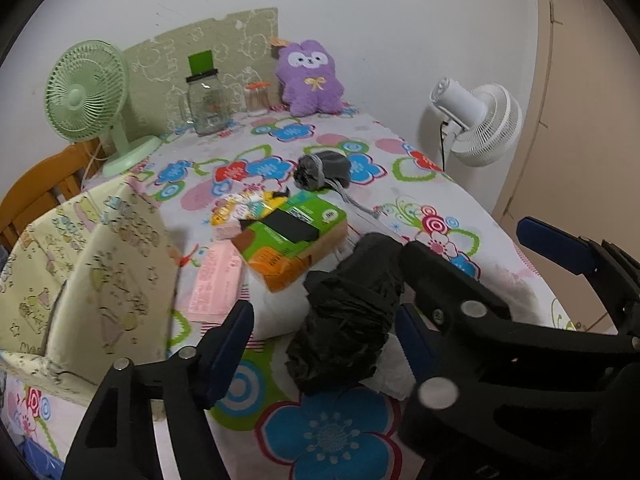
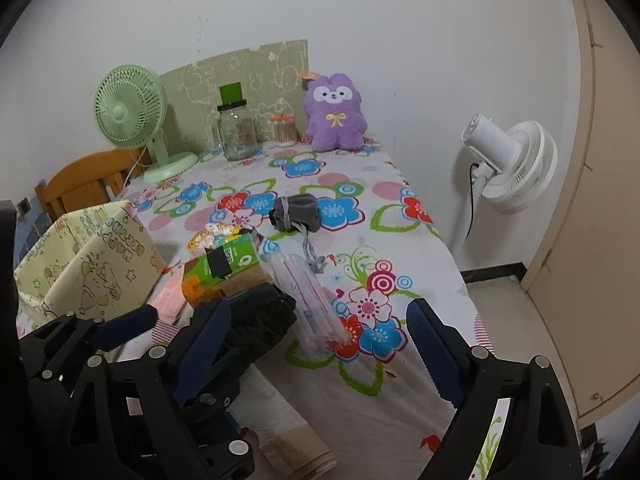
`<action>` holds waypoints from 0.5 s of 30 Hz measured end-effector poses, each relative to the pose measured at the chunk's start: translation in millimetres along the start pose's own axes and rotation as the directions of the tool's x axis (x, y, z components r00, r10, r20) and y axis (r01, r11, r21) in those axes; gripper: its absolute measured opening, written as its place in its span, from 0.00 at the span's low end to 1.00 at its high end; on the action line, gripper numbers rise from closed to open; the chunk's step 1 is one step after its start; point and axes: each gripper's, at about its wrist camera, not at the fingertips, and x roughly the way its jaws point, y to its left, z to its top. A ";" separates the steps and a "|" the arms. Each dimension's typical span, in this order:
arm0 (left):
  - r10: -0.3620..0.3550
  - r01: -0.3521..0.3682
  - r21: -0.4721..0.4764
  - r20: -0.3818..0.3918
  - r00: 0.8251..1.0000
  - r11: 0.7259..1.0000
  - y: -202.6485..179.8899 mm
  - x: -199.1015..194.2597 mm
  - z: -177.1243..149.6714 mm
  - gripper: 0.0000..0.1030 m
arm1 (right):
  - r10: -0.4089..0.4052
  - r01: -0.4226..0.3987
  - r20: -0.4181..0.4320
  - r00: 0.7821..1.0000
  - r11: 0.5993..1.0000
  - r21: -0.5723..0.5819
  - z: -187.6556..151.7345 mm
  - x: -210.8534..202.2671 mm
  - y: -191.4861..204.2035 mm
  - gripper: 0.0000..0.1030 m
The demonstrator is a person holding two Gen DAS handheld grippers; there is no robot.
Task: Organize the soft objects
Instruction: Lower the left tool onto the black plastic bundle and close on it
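Note:
A black crumpled soft bundle (image 1: pixel 352 312) lies on the flowered tablecloth (image 1: pixel 332 436), between the wide-apart fingers of my left gripper (image 1: pixel 324 328), which is open around it. The bundle also shows in the right wrist view (image 2: pixel 260 320), next to the left gripper's fingers. My right gripper (image 2: pixel 320 344) is open and empty above the table's near right part. A grey drawstring pouch (image 1: pixel 324 170) lies mid-table. A purple plush toy (image 1: pixel 312 78) sits upright at the back by the wall. A cream patterned fabric box (image 1: pixel 92 276) stands open at the left.
A green tissue pack (image 1: pixel 292 240) and pink packets (image 1: pixel 216 284) lie beside the box. A clear plastic sleeve (image 2: pixel 312 300) lies near the bundle. A green fan (image 1: pixel 88 96), a glass jar (image 1: pixel 206 104) and a small pot stand at the back. A white fan (image 2: pixel 508 164) stands on the floor.

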 end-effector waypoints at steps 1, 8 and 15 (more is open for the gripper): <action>-0.004 0.004 0.004 -0.006 1.000 1.000 -1.3 1.6 -0.5 0.68 | 0.001 -0.001 -0.007 1.000 1.000 -0.001 -0.4 2.7 -0.3 0.89; -0.064 0.065 0.004 -0.061 0.996 0.998 -2.3 14.2 -2.0 0.45 | 0.014 -0.014 -0.040 0.999 1.000 -0.002 -1.5 15.0 -2.8 0.89; -0.043 0.042 -0.015 -0.050 0.998 0.999 2.4 11.1 1.8 0.41 | 0.023 -0.023 -0.049 0.999 1.000 0.001 3.4 26.1 -4.4 0.83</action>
